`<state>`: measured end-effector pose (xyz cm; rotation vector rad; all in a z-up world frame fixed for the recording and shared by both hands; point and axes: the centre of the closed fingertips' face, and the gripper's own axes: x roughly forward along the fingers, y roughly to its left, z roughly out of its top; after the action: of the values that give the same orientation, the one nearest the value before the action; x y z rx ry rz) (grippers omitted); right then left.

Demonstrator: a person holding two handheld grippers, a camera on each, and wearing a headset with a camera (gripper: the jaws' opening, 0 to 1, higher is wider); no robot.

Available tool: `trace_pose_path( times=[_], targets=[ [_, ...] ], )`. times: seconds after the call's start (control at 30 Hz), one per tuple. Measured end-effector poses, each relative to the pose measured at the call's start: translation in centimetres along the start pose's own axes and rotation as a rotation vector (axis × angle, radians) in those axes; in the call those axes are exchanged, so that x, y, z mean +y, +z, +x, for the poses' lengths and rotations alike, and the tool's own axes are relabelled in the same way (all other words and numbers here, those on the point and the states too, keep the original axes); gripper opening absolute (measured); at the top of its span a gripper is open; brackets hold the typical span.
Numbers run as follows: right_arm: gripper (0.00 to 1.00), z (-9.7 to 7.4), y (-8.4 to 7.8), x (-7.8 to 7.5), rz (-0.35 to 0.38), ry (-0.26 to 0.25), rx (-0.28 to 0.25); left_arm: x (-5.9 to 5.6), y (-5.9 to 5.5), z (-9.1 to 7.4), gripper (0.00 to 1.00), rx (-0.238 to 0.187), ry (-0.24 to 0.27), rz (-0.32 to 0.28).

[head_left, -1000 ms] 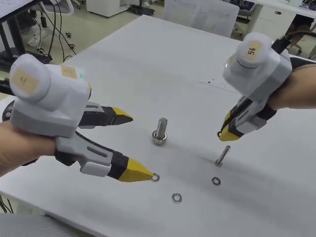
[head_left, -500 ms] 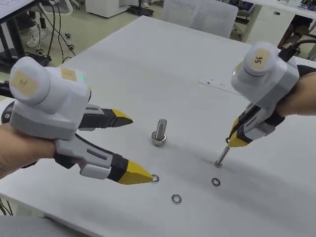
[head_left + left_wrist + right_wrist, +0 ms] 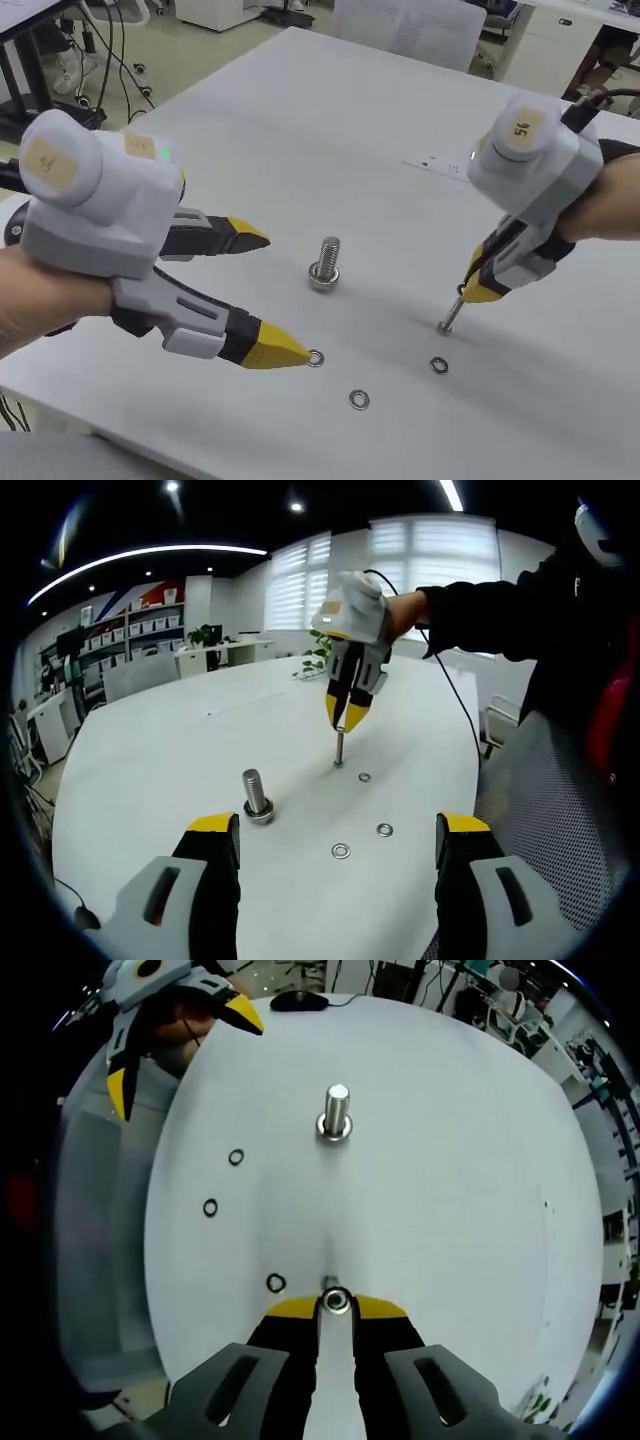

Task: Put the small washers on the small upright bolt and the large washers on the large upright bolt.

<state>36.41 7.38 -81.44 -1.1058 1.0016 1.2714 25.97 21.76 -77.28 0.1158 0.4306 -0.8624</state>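
1. The large bolt (image 3: pixel 324 263) stands upright on its head near the middle of the white counter (image 3: pixel 300 120). It is a thick, silvery, threaded shank.
2. The small bolt (image 3: pixel 450 315) is a thin, grey pin, also upright, at about 4 o'clock from the large bolt and well apart from it.
3. The right gripper (image 3: pixel 480 290) hangs tip-down over the small bolt. In the right gripper view its jaws are drawn to a narrow slit, pinching a small washer (image 3: pixel 337 1301), a shiny ring, right at the bolt's top.
4. The left gripper (image 3: pixel 268 295) hovers at 9 o'clock from the large bolt, with its jaws spread wide and holding nothing.
5. Three loose washers lie flat. The first washer (image 3: pixel 316 357) is at the tip of the left gripper's nearer jaw. The second washer (image 3: pixel 359 400) is at 5 o'clock from the first. The third washer (image 3: pixel 439 365) is just at 6 o'clock from the small bolt.
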Motion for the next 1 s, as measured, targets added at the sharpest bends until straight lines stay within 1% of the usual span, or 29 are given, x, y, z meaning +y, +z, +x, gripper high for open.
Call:
trace_pose_path(
  times=[0.27,0.6,1.0],
  targets=[
    [0.13,0.4,-0.2,0.2,0.004,0.009,0.004,-0.1,-0.1,0.1,0.80,0.002,0.000,-0.001],
    [0.13,1.1,-0.3,0.3,0.015,0.023,0.004,0.1,-0.1,0.0,0.80,0.005,0.002,-0.003],
    [0.13,2.7,-0.4,0.1,0.018,0.034,0.006,0.3,-0.1,-0.1,0.80,0.008,0.005,-0.006]
  ],
)
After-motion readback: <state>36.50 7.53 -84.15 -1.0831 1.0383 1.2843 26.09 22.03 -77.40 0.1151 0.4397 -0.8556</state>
